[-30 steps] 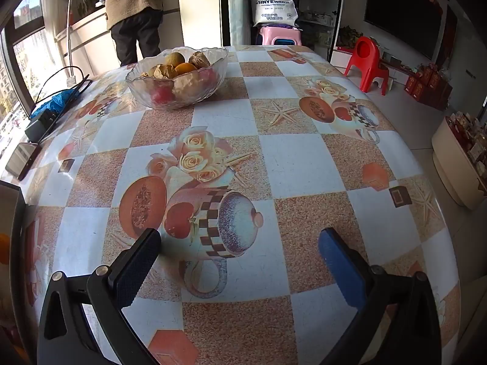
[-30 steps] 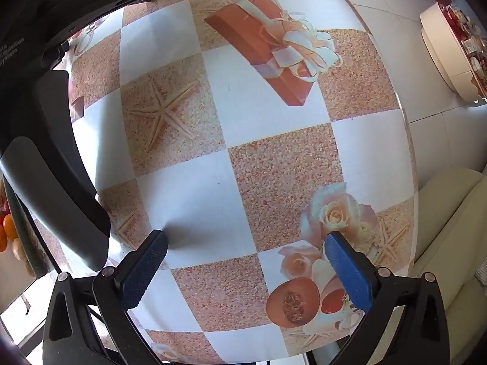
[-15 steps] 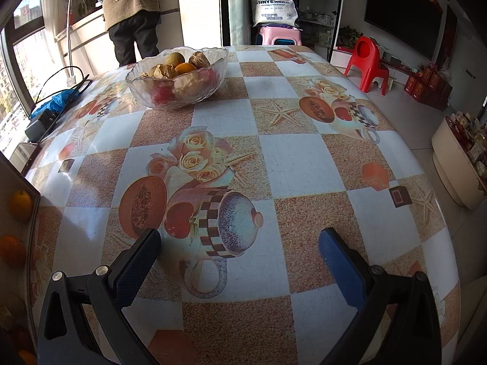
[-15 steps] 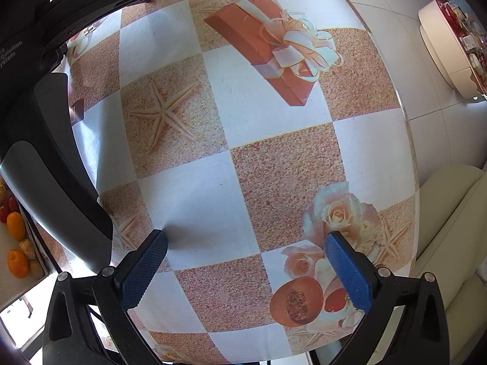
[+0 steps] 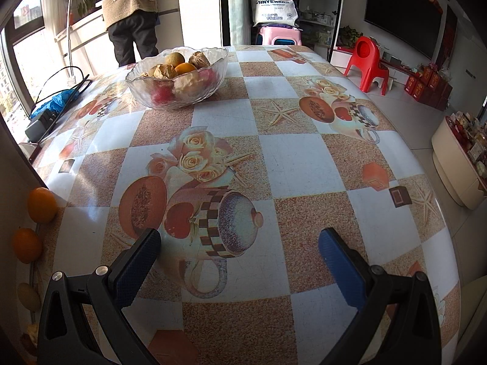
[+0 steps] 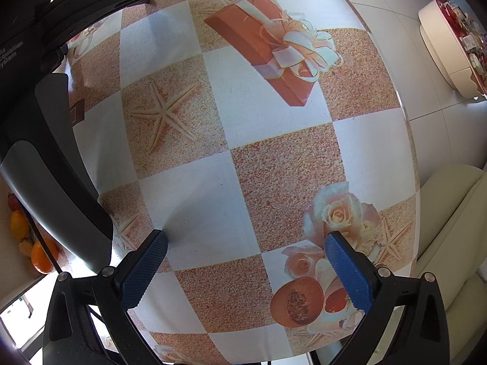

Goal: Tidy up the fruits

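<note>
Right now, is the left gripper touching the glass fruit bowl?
Apart. The left wrist view shows the left gripper open and empty near the camera, while the glass fruit bowl sits far up the table, patterned cloth between them.

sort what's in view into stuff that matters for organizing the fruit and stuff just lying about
Belongs to the job:
- clear glass bowl of mixed fruit
- loose round oranges at the table's left edge
- left gripper, open
- right gripper, open

Just lying about:
- blue plastic bag
- black cable
- red plastic child's chair
- pink plastic stool
</note>
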A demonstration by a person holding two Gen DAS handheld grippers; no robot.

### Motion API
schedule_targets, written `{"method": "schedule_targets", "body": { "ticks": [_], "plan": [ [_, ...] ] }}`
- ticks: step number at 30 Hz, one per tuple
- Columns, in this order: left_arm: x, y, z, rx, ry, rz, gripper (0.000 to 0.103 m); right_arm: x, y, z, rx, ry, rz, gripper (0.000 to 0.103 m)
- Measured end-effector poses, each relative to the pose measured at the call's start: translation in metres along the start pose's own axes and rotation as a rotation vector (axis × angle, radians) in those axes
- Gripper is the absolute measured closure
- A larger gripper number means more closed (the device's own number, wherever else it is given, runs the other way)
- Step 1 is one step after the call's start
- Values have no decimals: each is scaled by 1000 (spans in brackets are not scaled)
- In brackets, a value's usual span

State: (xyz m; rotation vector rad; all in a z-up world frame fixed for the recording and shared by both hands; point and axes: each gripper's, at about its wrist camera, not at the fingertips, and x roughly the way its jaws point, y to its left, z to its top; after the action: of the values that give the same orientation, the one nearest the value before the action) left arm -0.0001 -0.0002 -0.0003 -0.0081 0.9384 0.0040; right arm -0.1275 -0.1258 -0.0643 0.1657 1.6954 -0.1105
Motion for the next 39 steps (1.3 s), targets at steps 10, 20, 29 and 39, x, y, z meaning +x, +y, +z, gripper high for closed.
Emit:
{"method": "schedule_targets", "body": {
  "ticks": [10, 20, 29, 39],
  "plan": [
    [0, 0, 0, -1, 0, 0, 0, 4, 0, 6, 16, 63, -6, 0],
    [0, 0, 0, -3, -1, -2, 0, 3, 1, 1, 23, 36, -57, 0],
    [0, 0, 0, -2, 0, -1, 0, 2, 2, 0, 26, 20, 1, 0],
    [0, 0, 0, -2, 0, -1, 0, -3, 3, -9, 29, -28, -54, 0]
  ]
}}
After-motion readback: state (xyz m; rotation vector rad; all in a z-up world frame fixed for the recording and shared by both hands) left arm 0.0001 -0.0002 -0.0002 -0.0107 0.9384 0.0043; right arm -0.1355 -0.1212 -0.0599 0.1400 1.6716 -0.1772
